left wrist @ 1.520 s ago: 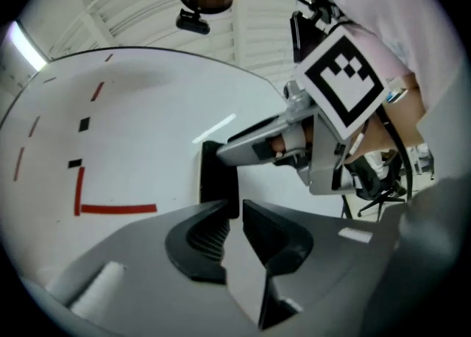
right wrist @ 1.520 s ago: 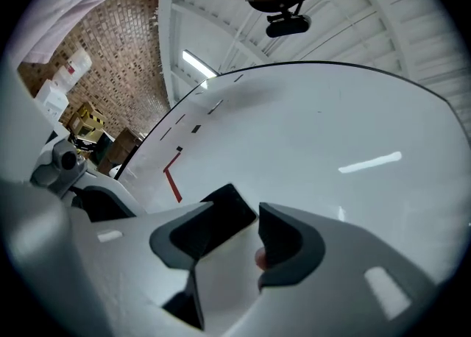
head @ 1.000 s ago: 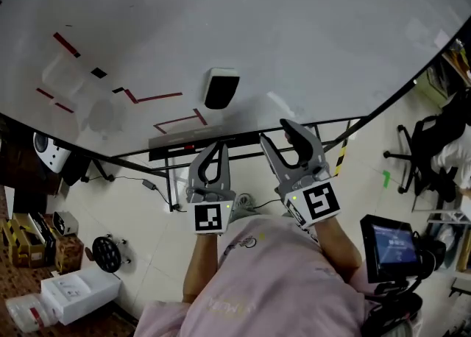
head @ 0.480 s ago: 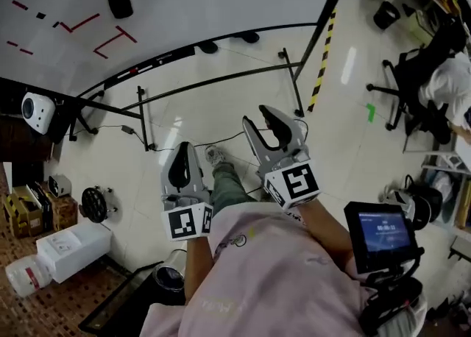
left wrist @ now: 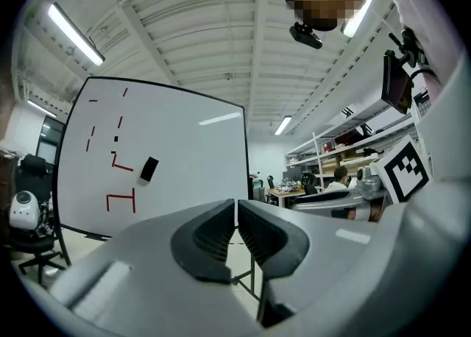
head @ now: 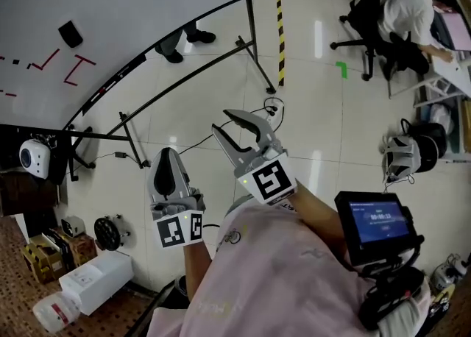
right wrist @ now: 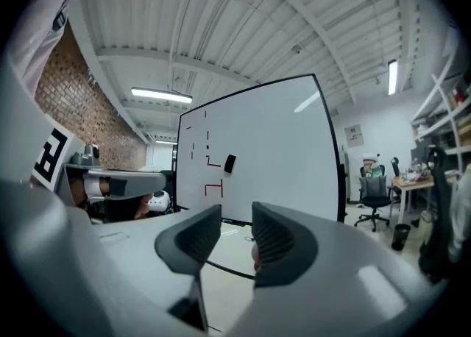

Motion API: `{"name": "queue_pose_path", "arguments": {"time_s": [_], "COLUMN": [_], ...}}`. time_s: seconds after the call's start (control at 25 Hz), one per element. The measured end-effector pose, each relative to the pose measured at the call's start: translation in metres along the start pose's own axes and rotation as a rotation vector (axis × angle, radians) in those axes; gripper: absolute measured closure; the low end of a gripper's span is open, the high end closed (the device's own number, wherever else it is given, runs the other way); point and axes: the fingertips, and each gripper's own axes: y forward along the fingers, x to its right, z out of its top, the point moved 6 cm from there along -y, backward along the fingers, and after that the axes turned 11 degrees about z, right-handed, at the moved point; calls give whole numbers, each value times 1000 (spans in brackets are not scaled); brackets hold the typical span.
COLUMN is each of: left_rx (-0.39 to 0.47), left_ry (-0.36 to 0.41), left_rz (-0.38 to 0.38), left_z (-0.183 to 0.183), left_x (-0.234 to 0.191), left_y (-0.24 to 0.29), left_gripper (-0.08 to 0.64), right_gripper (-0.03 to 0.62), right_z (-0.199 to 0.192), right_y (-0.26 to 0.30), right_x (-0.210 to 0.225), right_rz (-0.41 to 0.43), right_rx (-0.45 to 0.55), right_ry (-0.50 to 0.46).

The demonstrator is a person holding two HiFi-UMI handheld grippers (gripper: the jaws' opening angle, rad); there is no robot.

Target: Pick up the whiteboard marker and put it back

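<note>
Left grey gripper [head: 165,153]: jaws closed together, empty. Right grey gripper [head: 223,121]: jaws half apart, just been closing, nothing between. Whiteboard marker: position cannot tell. White floor box [head: 96,281]: contents unseen.

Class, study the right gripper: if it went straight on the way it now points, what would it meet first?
Probably the whiteboard, near its lower edge; only floor lies before it, though depth is unclear. The right gripper is empty, and its jaws have just been closing.
</note>
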Motion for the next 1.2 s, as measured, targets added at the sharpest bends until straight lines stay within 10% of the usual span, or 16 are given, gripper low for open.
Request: {"name": "queue_pose_path", "arguments": {"time_s": [0.56, 0.76, 1.2], "left_rx": [-17, 59, 51], "left_ry": [-49, 86, -51], "left_rz": [-19, -35, -17], "left_z": [-3, 11, 10], "left_x": [-25, 6, 17], "left_y": [-182, -220, -212], "left_gripper": [543, 543, 537], "right_gripper": [477, 477, 477], "right_z": [0, 8, 30], "right_y": [-101, -114, -120], "right_x": [-151, -158, -156], "right_rz": [-39, -12, 25], "right_rx": [93, 133, 165], "right_ry": [32, 20, -23]}}
